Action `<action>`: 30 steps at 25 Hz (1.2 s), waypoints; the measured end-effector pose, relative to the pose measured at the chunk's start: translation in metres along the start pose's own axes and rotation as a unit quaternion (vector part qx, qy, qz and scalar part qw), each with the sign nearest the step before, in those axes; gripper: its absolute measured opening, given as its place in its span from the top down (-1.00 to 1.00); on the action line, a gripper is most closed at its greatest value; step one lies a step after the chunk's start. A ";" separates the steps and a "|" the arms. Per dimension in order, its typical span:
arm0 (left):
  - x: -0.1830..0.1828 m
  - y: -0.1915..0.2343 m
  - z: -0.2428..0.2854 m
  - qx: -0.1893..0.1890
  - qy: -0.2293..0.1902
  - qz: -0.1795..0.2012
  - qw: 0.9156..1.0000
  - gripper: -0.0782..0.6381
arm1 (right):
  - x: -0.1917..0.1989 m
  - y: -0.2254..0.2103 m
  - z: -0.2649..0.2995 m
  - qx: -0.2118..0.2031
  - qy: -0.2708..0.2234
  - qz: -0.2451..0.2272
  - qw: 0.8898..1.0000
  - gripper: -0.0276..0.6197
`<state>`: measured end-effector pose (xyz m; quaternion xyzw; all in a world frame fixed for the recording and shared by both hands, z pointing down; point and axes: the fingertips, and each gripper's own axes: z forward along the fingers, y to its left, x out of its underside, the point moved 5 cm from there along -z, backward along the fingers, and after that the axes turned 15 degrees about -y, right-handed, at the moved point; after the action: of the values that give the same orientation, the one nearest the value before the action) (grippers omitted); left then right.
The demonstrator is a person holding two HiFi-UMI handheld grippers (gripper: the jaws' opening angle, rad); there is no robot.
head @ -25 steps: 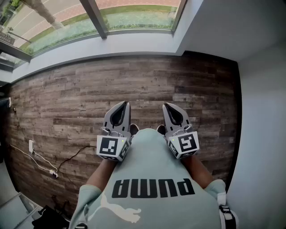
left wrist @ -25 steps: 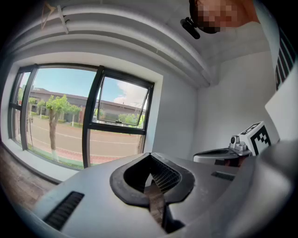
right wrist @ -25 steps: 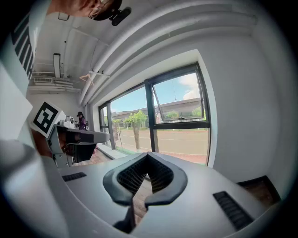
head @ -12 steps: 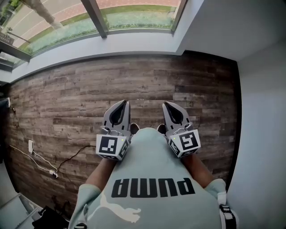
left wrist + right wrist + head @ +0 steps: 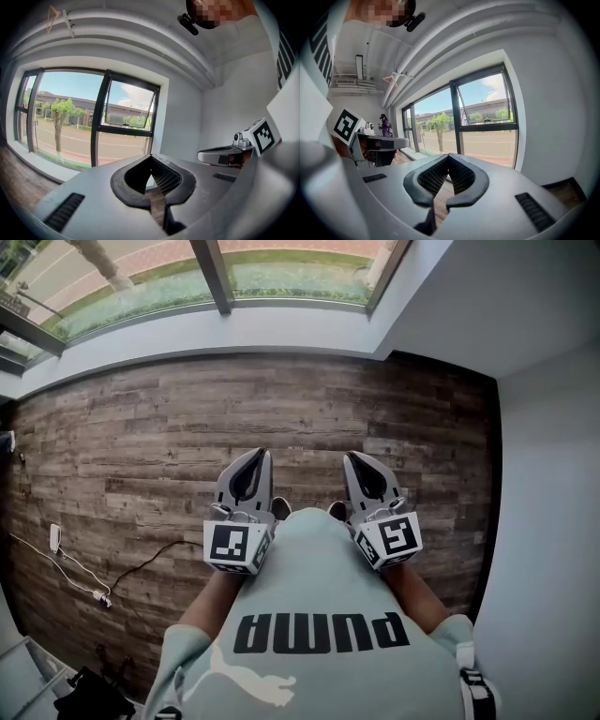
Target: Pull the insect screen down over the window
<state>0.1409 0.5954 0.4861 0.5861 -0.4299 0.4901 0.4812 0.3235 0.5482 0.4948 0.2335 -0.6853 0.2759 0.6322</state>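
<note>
The window (image 5: 281, 277) runs along the top of the head view, with dark frames and a street outside. It also fills the left gripper view (image 5: 122, 122) and the right gripper view (image 5: 487, 122). I cannot make out the insect screen in any view. My left gripper (image 5: 261, 453) and right gripper (image 5: 349, 457) are held side by side at waist height over the wooden floor (image 5: 141, 446), pointing toward the window and well short of it. Both are shut with nothing between the jaws, as the left gripper (image 5: 151, 157) and right gripper (image 5: 448, 156) show in their own views.
A white sill (image 5: 234, 334) lies under the window. A white wall (image 5: 548, 474) stands close on the right. A cable with a plug (image 5: 56, 540) trails across the floor at left, and a dark bag (image 5: 89, 695) sits at bottom left. A hanger (image 5: 54, 16) hangs near the ceiling.
Both grippers have moved a little forward toward the window with the person. The floor cable and the sill have shifted in the head view. The jaws stayed shut.
</note>
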 end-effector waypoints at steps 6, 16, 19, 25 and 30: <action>-0.006 0.041 -0.022 -0.014 -0.012 -0.009 1.000 0.75 | 0.001 0.035 0.027 -0.003 -0.002 -0.005 1.000 0.90; -0.012 0.093 -0.027 -0.040 -0.023 -0.016 0.999 0.75 | 0.006 0.048 0.080 -0.011 -0.001 0.003 1.000 0.90; -0.011 0.107 -0.015 -0.052 -0.021 -0.015 0.998 0.75 | 0.010 0.040 0.104 -0.018 -0.004 0.008 1.000 0.90; -0.005 0.147 0.048 -0.074 -0.010 -0.008 0.997 0.74 | 0.022 0.001 0.181 -0.033 -0.006 0.022 0.999 0.90; -0.002 0.176 0.136 -0.077 0.011 -0.012 0.997 0.74 | 0.024 -0.058 0.250 -0.032 -0.002 0.030 0.999 0.90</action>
<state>-0.0094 0.4324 0.5020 0.5473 -0.4543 0.4562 0.5348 0.1757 0.3381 0.5114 0.1929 -0.7019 0.2720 0.6295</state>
